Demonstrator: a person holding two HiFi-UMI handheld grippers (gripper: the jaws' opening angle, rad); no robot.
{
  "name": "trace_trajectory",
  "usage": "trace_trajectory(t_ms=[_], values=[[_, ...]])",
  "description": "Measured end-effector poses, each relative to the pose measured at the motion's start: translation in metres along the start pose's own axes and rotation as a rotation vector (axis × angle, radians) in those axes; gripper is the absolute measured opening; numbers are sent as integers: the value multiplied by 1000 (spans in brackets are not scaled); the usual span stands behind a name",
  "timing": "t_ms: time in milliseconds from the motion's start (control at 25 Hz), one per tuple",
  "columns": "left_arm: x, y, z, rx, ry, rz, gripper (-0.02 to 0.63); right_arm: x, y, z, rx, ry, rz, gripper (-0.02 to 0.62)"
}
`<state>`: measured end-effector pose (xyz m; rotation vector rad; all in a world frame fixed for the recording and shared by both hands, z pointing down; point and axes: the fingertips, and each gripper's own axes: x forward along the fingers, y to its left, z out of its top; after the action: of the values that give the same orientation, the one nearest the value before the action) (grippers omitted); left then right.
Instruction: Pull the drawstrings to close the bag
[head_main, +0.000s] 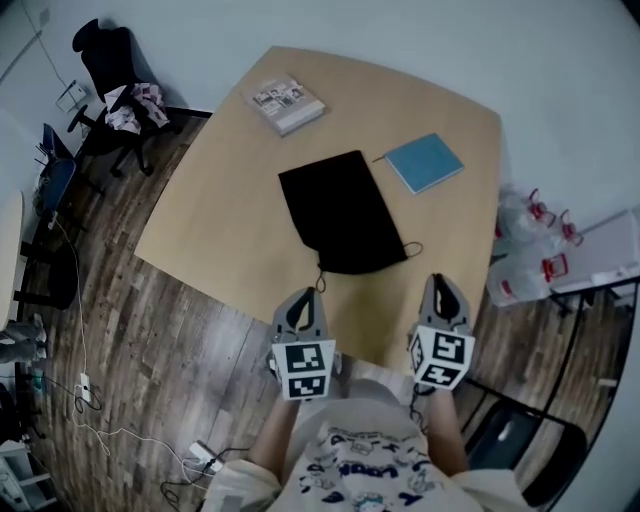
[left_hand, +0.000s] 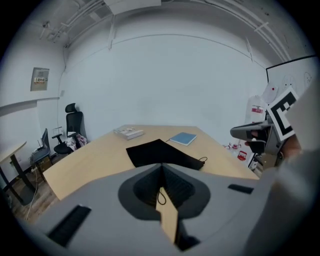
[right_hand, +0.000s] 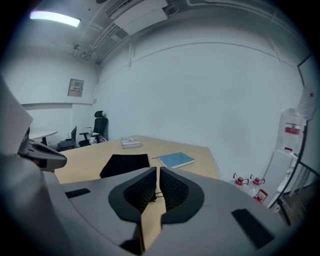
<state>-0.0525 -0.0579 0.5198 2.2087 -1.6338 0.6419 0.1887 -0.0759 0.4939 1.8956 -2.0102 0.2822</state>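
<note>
Black fabric bag (head_main: 340, 215) lies flat at frame center; thin black drawstrings (head_main: 413, 248) protrude from its lower edge.

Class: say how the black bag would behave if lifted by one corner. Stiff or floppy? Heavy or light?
Probably floppy: the bag lies flat on the table, so it should drape. Likely light: it looks thin and empty. Its cord loops lie slack and would probably trail.

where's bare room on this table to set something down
Widest bare patch: the table's left side, between the black bag, the book and the left edge. A smaller patch lies right of the bag, nearer than the blue notebook. Crowded: the near edge, by the drawstring loops.
</note>
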Motion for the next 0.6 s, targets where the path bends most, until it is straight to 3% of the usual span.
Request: trace_trajectory(t_ms=[280,600], values=[[60,8,-32,-8,171,-57,-3,47,1,-13,-11,111,-23,3],[87,1,-68,-39,320,-126,33,78,-7,-38,-58,219,1,3]])
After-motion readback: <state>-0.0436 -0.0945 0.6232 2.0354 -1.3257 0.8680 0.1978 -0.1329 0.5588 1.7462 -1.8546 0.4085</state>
